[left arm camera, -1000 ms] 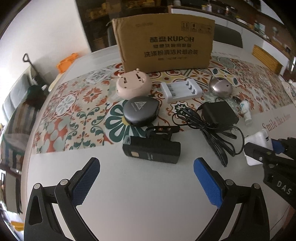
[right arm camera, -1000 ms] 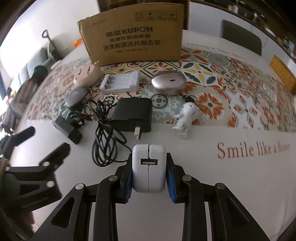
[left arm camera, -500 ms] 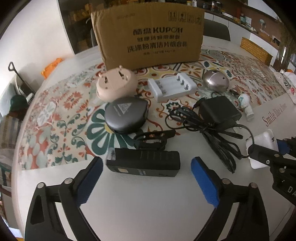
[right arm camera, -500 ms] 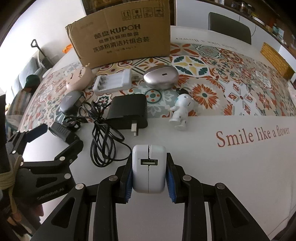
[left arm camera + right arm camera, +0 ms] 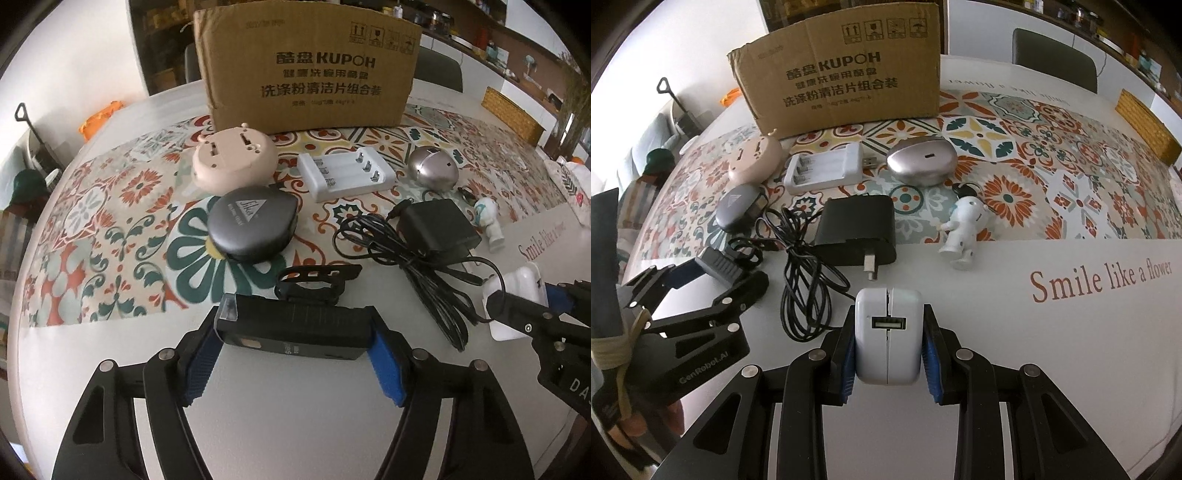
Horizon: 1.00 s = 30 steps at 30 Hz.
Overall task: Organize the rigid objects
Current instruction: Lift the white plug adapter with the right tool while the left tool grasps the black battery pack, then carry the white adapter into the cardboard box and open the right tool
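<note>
My left gripper is shut on a black rectangular bike light lying at the white table's front; its strap mount sits behind it. It also shows in the right wrist view. My right gripper is shut on a white USB charger block, also seen at the right of the left wrist view. A brown cardboard box stands open-topped at the back.
On the patterned runner lie a beige round device, a dark grey case, a white battery charger, a silver egg-shaped case, a black adapter with coiled cable and a white astronaut figure.
My left gripper has moved forward around the black bike light and closed on it. My right gripper has kept its hold on the white charger block.
</note>
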### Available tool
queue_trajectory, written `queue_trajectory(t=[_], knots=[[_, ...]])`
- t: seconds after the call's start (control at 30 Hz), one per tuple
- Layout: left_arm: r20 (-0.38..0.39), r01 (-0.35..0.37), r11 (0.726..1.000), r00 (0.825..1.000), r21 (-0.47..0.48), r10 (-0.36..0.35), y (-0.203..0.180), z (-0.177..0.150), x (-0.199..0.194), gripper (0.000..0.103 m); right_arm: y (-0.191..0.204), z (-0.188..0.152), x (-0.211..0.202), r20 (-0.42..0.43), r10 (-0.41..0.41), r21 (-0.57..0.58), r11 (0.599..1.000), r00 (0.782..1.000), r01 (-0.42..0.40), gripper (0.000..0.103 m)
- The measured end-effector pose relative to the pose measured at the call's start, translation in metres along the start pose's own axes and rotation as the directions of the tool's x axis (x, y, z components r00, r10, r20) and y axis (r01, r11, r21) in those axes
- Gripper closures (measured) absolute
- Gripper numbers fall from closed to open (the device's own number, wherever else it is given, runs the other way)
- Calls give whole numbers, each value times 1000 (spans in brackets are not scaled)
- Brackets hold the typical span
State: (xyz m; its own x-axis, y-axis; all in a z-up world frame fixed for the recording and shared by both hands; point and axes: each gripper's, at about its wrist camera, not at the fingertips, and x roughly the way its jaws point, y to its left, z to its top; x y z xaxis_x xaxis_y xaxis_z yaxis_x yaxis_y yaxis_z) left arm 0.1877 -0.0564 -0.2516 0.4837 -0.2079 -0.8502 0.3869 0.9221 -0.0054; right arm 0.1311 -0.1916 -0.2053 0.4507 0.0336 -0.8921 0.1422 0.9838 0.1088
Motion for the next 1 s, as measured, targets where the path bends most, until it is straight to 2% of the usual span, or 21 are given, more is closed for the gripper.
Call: queue_trajectory(t=[0.27,0.5,0.77,1.0], knots=[[17,-23,999,1000,-30,24,-3,0,-28,30,-1,2,-11,18,6,-13,1000,1000,-5,72],[73,-33,999,997,-39,36,-9,11,-60,30,-4,5,-33,52,17,-17,1000,998,-16,72],[145,-60,997,987,-39,65,-16,32,-97,30,-4,20,-69,132,36,-40,999,991,-31,72],[198,-75,994,976,-78,90,-19,52,-128,30,-3,39,-105,224,53,-75,996,973,-37,72]])
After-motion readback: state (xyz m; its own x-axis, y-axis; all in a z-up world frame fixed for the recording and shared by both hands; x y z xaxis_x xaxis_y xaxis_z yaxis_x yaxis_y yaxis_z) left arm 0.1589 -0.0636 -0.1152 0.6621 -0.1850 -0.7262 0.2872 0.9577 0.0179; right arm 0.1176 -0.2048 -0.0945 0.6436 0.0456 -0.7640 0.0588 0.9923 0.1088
